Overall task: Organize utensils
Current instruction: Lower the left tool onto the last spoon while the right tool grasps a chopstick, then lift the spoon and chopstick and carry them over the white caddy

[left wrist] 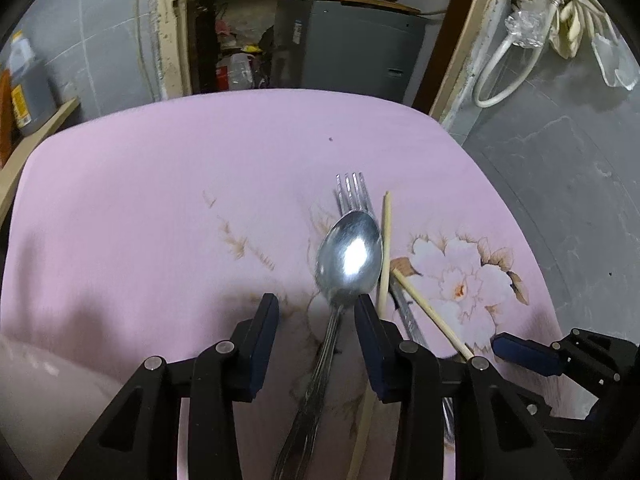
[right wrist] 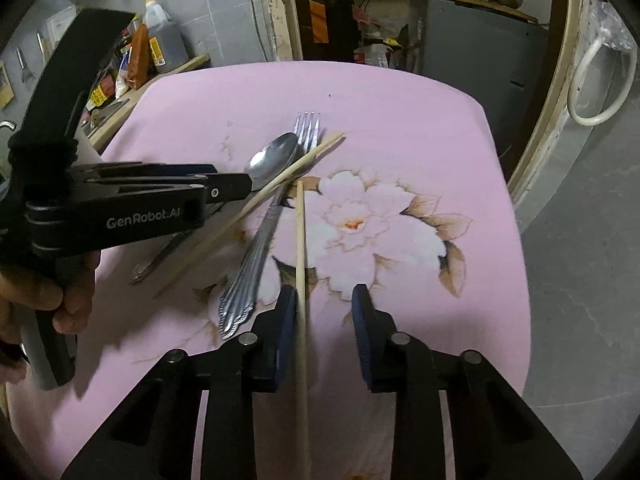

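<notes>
A metal spoon point(left wrist: 350, 256) lies on a metal fork point(left wrist: 352, 190) on the pink flowered cloth point(left wrist: 160, 200). Two wooden chopsticks point(left wrist: 385, 240) lie crossed beside them. My left gripper point(left wrist: 316, 304) is open, its jaws on either side of the spoon's handle, above the cloth. In the right wrist view the spoon point(right wrist: 276, 158), the fork point(right wrist: 308, 128) and one chopstick point(right wrist: 280, 188) lie piled together. The other chopstick point(right wrist: 301, 272) runs between the jaws of my open right gripper point(right wrist: 325, 300), against the left pad point(right wrist: 286, 320).
The cloth covers a table point(right wrist: 500, 240) with a grey floor point(right wrist: 580, 260) to the right. A shelf with bottles point(right wrist: 164, 40) stands at the left. A grey cabinet point(left wrist: 352, 48) and a doorway are behind the table. The left gripper's body point(right wrist: 120, 200) sits left of the pile.
</notes>
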Available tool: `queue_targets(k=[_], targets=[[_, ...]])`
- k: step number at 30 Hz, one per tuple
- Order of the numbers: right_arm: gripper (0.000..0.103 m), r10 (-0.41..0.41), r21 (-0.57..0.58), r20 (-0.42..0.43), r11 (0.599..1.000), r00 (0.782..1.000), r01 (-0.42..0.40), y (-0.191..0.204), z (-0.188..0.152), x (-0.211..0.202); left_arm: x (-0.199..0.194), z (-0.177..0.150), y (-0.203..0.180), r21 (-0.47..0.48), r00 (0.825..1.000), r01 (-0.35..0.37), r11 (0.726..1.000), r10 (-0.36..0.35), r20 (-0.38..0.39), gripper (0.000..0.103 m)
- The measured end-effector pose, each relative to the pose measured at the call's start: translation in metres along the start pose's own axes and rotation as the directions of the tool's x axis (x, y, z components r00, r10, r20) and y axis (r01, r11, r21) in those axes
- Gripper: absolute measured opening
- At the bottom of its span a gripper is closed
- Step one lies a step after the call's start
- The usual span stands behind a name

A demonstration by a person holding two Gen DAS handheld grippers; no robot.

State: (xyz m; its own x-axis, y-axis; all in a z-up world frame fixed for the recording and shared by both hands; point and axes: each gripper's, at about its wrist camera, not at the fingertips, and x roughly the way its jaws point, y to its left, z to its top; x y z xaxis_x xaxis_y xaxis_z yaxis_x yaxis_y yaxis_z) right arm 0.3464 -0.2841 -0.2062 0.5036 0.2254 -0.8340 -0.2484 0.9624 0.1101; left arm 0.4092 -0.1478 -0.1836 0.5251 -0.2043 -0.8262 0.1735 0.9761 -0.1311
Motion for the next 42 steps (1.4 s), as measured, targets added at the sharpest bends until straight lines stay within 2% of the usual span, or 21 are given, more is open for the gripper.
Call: queue_targets(k=[8,9,10,12,17,20,35,39,42], targets=[[0.024,0.032,-0.031,-0.008,0.999,0.999,-0.032,-0.013,0.024,0.014,0.014,0.021,-0.005,0.066,0.999,0.039,0.997,-0.038,-0.020,0.037],[0.021,0.032,-0.044,-0.006,0.999,0.999,-0.032,-0.012,0.027,0.016,0.014,0.022,-0.005,0.071,0.999,0.043,0.997,-0.041,-0.023,0.037],[0.011,0.031,-0.047,-0.008,0.998,0.999,-0.031,-0.014,0.029,0.016,0.015,0.023,-0.006,0.074,0.999,0.049,0.996,-0.047,-0.026,0.037],[0.004,0.024,-0.036,-0.010,0.999,1.000,-0.024,-0.021,0.029,0.016,0.016,0.025,-0.006,0.073,0.998,0.061,0.995,-0.059,-0.031,0.037],[0.004,0.016,0.008,-0.011,1.000,1.000,-0.016,-0.035,0.027,0.009,0.017,0.025,-0.006,0.077,0.996,0.088,0.993,-0.085,-0.040,0.037],[0.005,0.059,0.051,-0.019,0.997,0.998,-0.058,-0.043,0.031,0.011,0.019,0.027,-0.006,0.070,0.994,0.101,0.992,-0.098,-0.047,0.037],[0.011,0.045,-0.071,-0.101,0.996,0.994,-0.052,-0.030,0.063,0.039,0.027,0.038,-0.016,0.117,0.994,0.088,0.989,-0.079,-0.079,0.039],[0.011,0.011,-0.068,-0.121,0.997,0.993,-0.019,-0.019,0.070,0.043,0.027,0.040,-0.023,0.130,0.995,0.061,0.990,-0.050,-0.083,0.036],[0.010,0.013,-0.042,-0.118,0.999,0.993,-0.018,-0.021,0.071,0.044,0.027,0.040,-0.022,0.114,0.995,0.064,0.991,-0.054,-0.086,0.036]])
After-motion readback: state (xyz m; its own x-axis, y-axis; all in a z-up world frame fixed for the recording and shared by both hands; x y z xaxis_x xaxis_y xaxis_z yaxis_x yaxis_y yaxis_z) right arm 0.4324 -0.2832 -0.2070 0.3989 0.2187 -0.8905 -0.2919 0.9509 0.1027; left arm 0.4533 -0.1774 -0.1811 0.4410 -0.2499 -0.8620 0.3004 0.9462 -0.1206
